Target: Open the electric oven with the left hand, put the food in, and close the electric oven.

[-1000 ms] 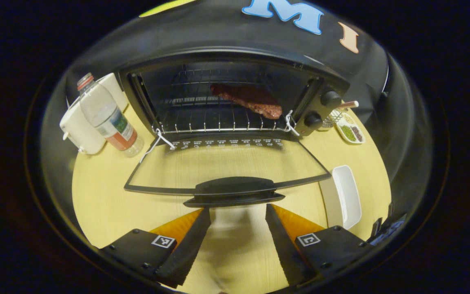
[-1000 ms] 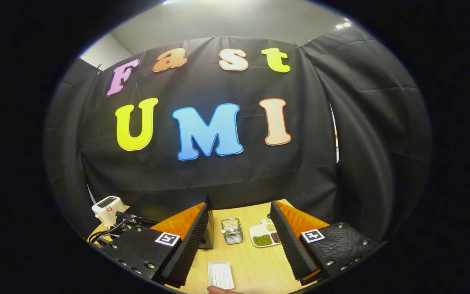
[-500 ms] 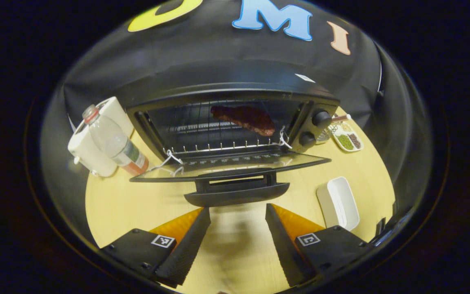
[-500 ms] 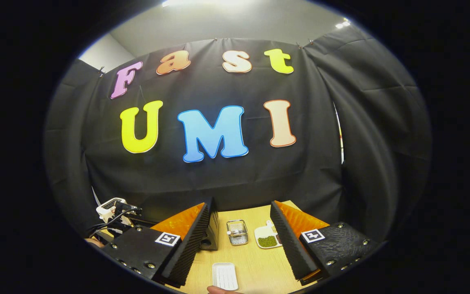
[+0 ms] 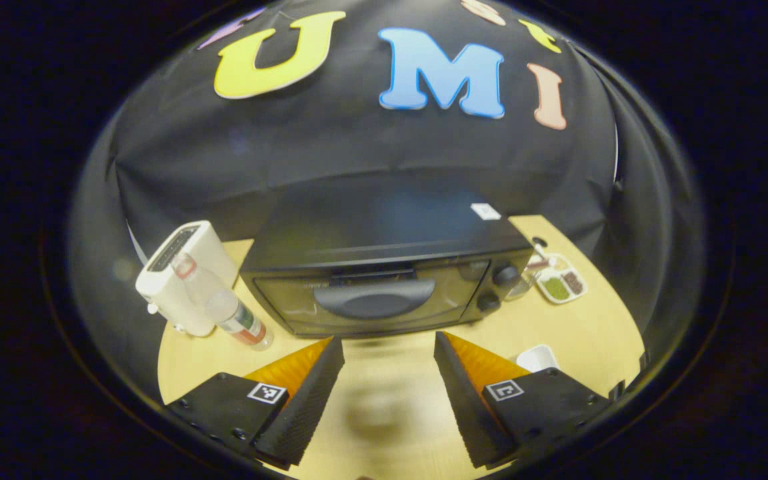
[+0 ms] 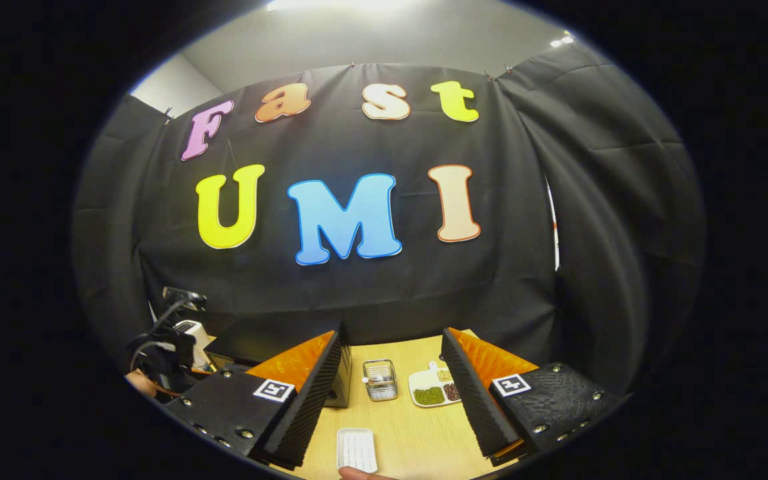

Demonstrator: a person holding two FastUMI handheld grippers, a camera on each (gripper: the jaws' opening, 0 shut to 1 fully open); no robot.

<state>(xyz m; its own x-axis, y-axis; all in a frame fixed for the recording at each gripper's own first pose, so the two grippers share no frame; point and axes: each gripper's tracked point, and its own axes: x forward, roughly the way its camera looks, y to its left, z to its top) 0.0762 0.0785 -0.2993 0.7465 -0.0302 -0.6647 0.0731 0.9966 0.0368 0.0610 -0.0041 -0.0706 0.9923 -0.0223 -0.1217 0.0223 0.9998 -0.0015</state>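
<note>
The black electric oven (image 5: 384,267) stands in the middle of the wooden table, its glass door (image 5: 371,300) up against the front with the handle (image 5: 374,298) facing me. The food is hidden behind the dark door. My left gripper (image 5: 387,393) is open, just in front of and below the handle, with nothing between its fingers. In the right gripper view, my right gripper (image 6: 391,400) is open and held high over the table's right side. There the oven's corner (image 6: 341,383) peeks out behind its left finger, and the left gripper (image 6: 164,350) shows farther off at the left.
A white toaster (image 5: 181,273) and a plastic bottle (image 5: 224,310) stand left of the oven. A white rectangular dish (image 6: 356,450) lies near the front right. A small wire basket (image 6: 380,380) and a divided plate of beans (image 6: 434,389) sit right of the oven.
The oven door has swung up from fully open to shut, hiding the meat on the rack. My left gripper rose and tilted up with it. The right gripper stayed nearly still.
</note>
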